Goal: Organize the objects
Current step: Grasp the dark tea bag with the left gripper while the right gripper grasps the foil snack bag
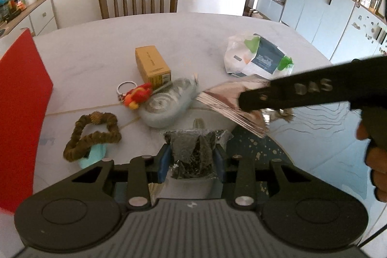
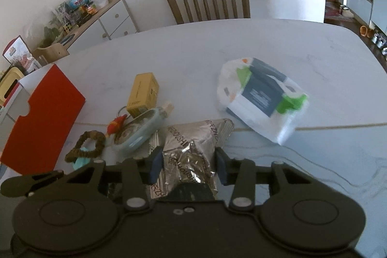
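Foil pouch hangs over the near table edge, pinched at opposite ends by left gripper and right gripper — pulling apart could tear it. Only the left view shows the right tool side-on and a hand — the right view shows the pouch's lettering.

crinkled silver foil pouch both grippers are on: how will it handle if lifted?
The crinkled silver foil pouch looks floppy: it creases and buckles between the right gripper. Probably light, since thin film spans to the left gripper without obvious sagging. The glossy foil may be slippery, and pulling the ends apart could tear it.
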`<act>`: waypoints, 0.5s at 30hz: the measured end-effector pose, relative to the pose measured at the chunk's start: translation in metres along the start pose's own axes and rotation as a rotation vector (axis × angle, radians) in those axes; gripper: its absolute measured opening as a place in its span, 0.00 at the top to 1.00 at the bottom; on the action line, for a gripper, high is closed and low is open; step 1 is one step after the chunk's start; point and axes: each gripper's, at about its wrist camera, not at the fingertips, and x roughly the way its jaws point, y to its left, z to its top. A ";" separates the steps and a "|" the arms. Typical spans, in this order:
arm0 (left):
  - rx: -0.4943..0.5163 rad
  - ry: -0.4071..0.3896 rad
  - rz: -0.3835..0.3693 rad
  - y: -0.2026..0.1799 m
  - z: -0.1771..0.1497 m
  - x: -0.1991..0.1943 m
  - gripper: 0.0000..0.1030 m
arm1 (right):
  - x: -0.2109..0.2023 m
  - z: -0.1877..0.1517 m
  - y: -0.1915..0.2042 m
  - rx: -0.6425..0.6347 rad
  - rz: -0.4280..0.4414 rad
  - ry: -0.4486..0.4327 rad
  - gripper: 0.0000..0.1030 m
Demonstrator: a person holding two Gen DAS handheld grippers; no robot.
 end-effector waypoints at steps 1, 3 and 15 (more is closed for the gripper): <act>-0.003 -0.002 -0.001 0.001 -0.002 -0.003 0.64 | -0.005 -0.003 -0.001 0.003 0.000 -0.001 0.59; -0.014 -0.007 -0.006 0.004 -0.003 -0.010 0.64 | -0.015 -0.008 0.000 0.008 0.004 -0.009 0.59; -0.071 -0.079 -0.028 0.026 0.004 -0.073 0.64 | -0.078 -0.024 0.038 -0.036 0.018 -0.071 0.58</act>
